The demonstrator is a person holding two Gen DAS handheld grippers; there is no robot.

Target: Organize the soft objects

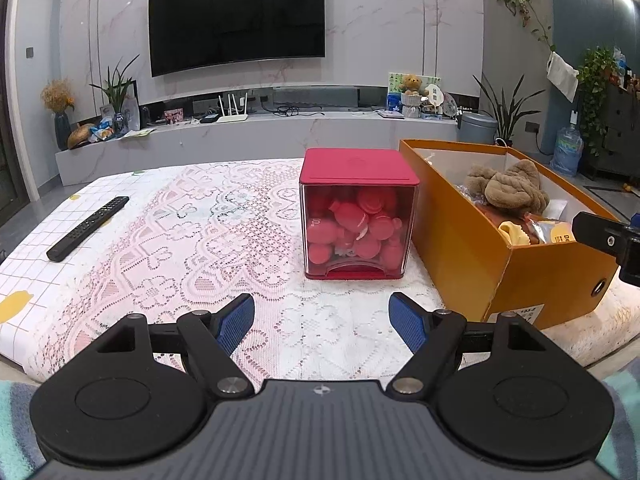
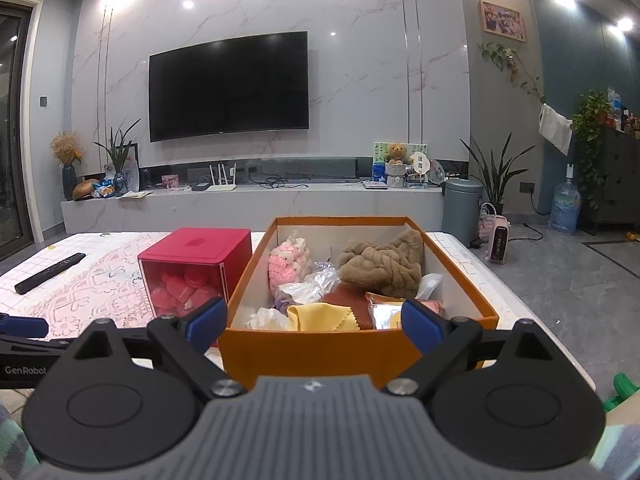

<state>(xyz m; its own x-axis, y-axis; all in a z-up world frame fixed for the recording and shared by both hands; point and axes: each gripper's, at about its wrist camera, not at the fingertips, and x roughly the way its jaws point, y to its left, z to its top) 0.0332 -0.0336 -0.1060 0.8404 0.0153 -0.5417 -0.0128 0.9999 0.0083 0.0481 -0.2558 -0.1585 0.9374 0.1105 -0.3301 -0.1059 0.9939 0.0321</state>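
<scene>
Reaching into the orange box (image 2: 360, 344) looks like the step in hand: the right gripper (image 2: 314, 320) hangs before its near wall, jaws spread and empty. The brown plush (image 2: 380, 266) lies at the back, so lift over the rim. The left gripper (image 1: 321, 322), also released, faces the red container (image 1: 358, 216) on the bench (image 1: 160, 248).

Orange box (image 2: 360, 354) (open-topped) holds brown plush (image 2: 384, 266), pink knit toy (image 2: 288, 266), yellow cloth (image 2: 324, 318).

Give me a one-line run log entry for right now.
left gripper: open, empty, facing red box | right gripper: open, empty, at near end of orange box | brown plush, yellow cloth in orange box
</scene>
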